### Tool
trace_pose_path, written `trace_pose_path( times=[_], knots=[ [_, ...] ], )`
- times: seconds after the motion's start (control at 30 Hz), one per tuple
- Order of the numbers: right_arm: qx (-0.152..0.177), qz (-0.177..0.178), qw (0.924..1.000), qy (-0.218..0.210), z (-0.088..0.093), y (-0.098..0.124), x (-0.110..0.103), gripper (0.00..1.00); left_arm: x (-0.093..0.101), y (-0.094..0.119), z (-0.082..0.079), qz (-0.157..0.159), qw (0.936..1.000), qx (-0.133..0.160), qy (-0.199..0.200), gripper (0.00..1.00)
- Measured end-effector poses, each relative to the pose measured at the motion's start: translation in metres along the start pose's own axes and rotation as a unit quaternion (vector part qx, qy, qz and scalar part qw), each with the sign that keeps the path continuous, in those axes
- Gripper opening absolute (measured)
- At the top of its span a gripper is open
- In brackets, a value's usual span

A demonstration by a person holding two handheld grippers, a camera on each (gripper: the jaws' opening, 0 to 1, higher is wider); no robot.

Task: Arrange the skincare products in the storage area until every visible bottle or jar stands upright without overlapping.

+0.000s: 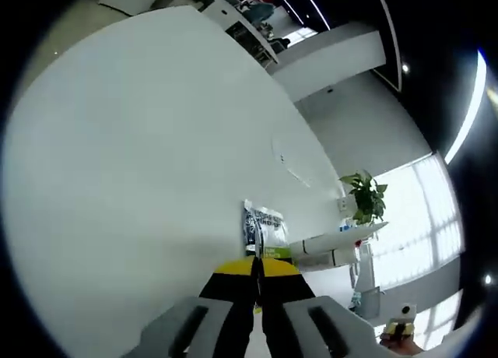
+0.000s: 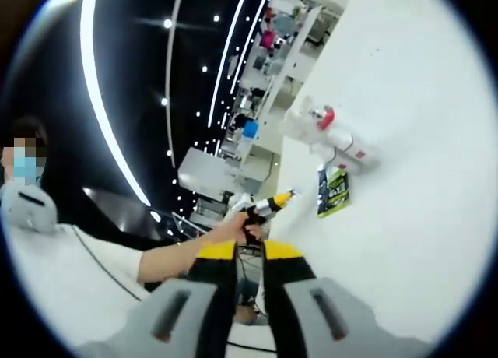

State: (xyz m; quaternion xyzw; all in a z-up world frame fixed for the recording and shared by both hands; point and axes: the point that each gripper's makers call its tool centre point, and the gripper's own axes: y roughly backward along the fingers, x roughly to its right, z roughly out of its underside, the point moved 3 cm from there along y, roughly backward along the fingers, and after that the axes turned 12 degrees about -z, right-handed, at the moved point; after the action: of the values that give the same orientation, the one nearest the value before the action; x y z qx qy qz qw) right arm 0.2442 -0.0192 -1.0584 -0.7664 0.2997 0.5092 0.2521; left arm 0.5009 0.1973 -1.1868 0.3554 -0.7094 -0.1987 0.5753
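Two grippers sit empty with jaws pressed together, left gripper (image 1: 257, 284) near a dark-printed packet (image 1: 261, 227) on the white table (image 1: 140, 179), right gripper (image 2: 249, 261) short of white bottles (image 2: 331, 136) lying beside it

two white bottles (image 2: 331, 136), one printed sachet (image 2: 334, 191), one potted plant (image 1: 366, 196)

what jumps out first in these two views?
The big bare white table dominates the left gripper view, with a dark printed sachet lying flat just past the left gripper, whose jaws look closed. In the right gripper view, white bottles, one red-capped, lie tipped over near a green-and-black sachet, and a person's hand holds the other gripper beyond the right gripper.
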Motion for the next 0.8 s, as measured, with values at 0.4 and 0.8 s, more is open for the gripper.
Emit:
trace_pose_path(
  times=[0.4, 0.8],
  knots=[
    [-0.009, 0.022, 0.9997, -0.001, 0.001, -0.009, 0.01, 0.13, -0.008, -0.028, -0.008, -0.037, 0.9978, -0.035, -0.043, 0.0],
    [0.013, 0.028, 0.9994, -0.018, 0.0, -0.009, 0.016, 0.13, -0.027, -0.038, -0.006, -0.101, 0.989, -0.066, -0.085, 0.06]
  ],
)
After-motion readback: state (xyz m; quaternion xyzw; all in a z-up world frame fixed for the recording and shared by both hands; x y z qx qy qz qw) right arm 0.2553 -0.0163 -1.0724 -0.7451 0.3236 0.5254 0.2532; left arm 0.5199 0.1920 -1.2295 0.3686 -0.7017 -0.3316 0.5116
